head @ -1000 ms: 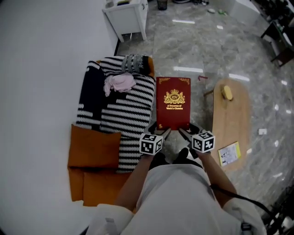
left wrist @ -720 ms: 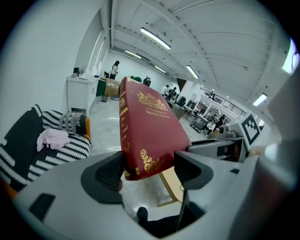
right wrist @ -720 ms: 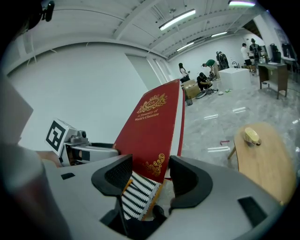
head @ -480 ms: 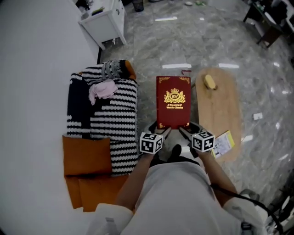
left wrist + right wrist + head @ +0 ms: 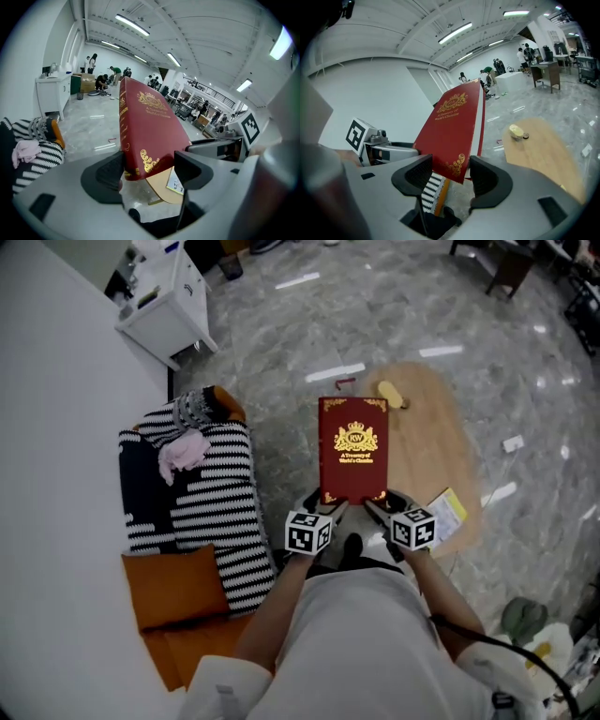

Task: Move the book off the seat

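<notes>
The left tongs (image 5: 328, 510) and right tongs (image 5: 378, 512) each pinch 1 near corner of the book (image 5: 353, 451), which hangs right of the seat (image 5: 202, 502), over the floor (image 5: 281, 362) and the counter's (image 5: 431, 465) left edge, pointing away from them.

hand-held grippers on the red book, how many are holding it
2. The left hand-held gripper clamps the near left corner of the red book; the right hand-held gripper clamps its near right corner. Neither is hidden.
</notes>
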Available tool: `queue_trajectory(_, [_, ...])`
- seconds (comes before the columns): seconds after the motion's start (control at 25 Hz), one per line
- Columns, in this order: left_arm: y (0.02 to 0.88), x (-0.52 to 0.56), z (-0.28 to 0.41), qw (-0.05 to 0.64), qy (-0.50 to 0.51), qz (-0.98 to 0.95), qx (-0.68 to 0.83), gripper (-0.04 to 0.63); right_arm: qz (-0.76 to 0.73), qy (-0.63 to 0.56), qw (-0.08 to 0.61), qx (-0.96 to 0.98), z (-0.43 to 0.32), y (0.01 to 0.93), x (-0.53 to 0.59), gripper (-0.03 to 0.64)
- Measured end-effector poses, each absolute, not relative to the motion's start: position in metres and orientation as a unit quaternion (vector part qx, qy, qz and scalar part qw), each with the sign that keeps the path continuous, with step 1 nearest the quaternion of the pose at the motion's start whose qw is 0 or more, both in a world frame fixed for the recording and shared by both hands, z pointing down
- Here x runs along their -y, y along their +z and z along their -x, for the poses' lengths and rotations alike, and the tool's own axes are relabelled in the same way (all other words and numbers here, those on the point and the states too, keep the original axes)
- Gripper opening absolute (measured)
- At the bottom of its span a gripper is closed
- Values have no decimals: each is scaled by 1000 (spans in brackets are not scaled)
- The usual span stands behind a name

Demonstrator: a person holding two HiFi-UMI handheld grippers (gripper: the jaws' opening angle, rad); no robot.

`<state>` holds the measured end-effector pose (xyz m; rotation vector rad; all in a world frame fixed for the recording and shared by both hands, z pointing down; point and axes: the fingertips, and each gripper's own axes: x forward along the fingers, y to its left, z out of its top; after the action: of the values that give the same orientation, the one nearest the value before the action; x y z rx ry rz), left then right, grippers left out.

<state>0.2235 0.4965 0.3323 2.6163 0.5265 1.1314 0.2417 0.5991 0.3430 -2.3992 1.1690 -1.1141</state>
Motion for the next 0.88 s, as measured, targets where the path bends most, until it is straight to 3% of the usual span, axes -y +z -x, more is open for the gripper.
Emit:
queue_trajectory(0.36, [342, -582, -244, 97, 400, -877, -247, 330, 849, -377, 146, -340, -247, 352, -686, 264])
queue_trajectory(0.56, [342, -573, -255, 83, 407, -859, -299, 330, 867, -373, 165, -285, -246, 350, -678, 264])
queue_trajectory(0.88, [357, -675, -267, 41, 425, -823, -376, 330, 882, -368, 211, -203, -238, 368, -777, 264])
